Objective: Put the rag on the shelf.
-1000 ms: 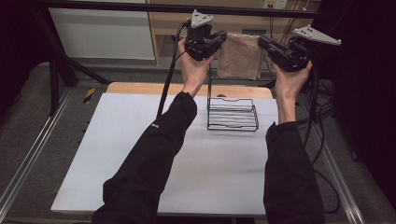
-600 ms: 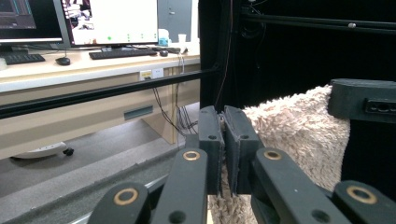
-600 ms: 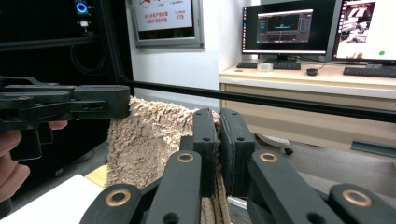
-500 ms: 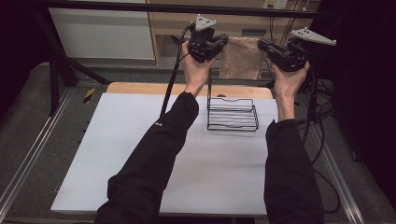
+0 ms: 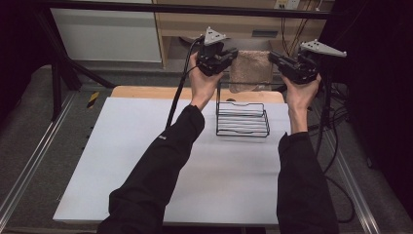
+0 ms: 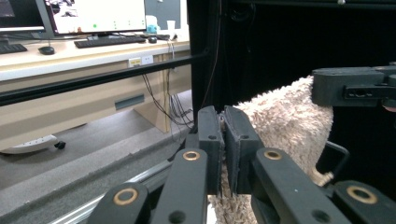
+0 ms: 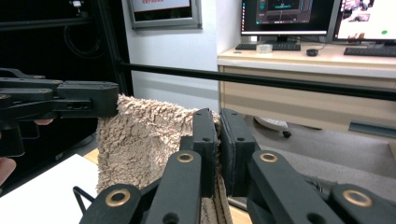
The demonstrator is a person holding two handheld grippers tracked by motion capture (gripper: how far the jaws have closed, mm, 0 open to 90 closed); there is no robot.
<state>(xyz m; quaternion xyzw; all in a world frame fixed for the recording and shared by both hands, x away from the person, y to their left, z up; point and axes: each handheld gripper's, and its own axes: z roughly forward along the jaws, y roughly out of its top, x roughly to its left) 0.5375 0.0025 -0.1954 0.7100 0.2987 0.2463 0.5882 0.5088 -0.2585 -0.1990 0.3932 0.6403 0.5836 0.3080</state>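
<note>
Both grippers are up in the air past the far edge of the table, a fuzzy beige towel stretched between them. The left gripper has its jaws clamped on one top corner of the towel; in the left gripper view the pile is pinched between the two black pads, cloth hanging below them. The right gripper is clamped on the opposite top corner; in the right gripper view the cloth is pressed between its pads and hangs down to the lower left. The towel's top edge runs level from hand to hand, crosswise to the person, and the body of it hangs straight down like a curtain. The black wire rack stands on the white table top, below the towel and toward the person. The rack's tall upright loop rises at its left end, under the left gripper; the low basket part runs to the right. The long axis of the rack looks roughly parallel to the towel's top edge. Judgement: the coming move turns on that vertical gap. The towel hangs just beyond the rack's far side, so it likely needs lowering and a slight draw toward the person. The left hand sits nearer the upright loop; the right hand hangs a little outside the rack's right end.
</note>
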